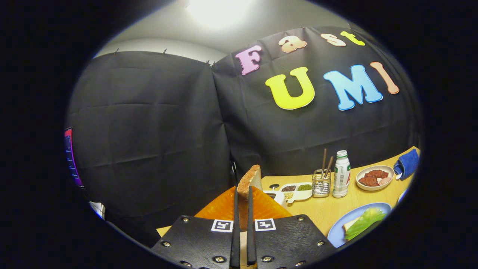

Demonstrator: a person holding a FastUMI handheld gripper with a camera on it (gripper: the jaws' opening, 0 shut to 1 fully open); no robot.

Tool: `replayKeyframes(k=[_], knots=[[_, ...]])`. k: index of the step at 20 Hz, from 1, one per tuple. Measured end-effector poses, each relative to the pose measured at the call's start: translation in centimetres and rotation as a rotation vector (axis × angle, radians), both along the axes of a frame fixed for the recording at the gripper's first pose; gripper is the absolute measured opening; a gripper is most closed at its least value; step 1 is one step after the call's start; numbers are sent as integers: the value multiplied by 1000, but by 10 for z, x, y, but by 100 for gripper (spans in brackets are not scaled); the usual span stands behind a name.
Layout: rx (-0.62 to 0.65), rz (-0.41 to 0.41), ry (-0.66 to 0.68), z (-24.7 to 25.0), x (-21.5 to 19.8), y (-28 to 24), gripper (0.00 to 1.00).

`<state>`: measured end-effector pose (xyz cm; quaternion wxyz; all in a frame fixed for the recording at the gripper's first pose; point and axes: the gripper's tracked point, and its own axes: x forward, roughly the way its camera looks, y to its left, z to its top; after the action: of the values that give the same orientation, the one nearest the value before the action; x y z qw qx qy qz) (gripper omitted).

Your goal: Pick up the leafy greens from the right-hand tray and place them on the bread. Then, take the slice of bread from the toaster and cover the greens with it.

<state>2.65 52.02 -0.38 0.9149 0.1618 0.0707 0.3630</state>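
My claw (243,209) is clamped on the slice of bread (249,183), both fingers pressing its flat faces while its crusty top edge stands up beyond the tips. The slice looks lifted clear, with the orange toaster (224,207) just below and behind it, so I judge I am in the second half of the job: the leafy greens (364,221) already lie on the bread (351,224) on the blue plate (338,231), near and to my right.

Next I need to carry the slice right and toward me, tip it flat and lower it squarely over the greens before letting go.

The toaster's slot is hidden by my fingers, so I cannot tell whether the slice's lower end is fully out. The plate is cut off at its near side, and only a corner of the under-bread peeks out. Farther right stand a bottle (341,173), a chopstick holder (321,183), a divided dish (297,191), a bowl of reddish food (374,177) and a blue cloth (407,163).
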Motion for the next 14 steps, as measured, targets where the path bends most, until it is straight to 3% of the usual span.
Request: replayKeyframes(k=[4,14], knots=[[70,-3,-15,27,-3,-29,7],[-12,-145,-47,14,19,-123,7]])
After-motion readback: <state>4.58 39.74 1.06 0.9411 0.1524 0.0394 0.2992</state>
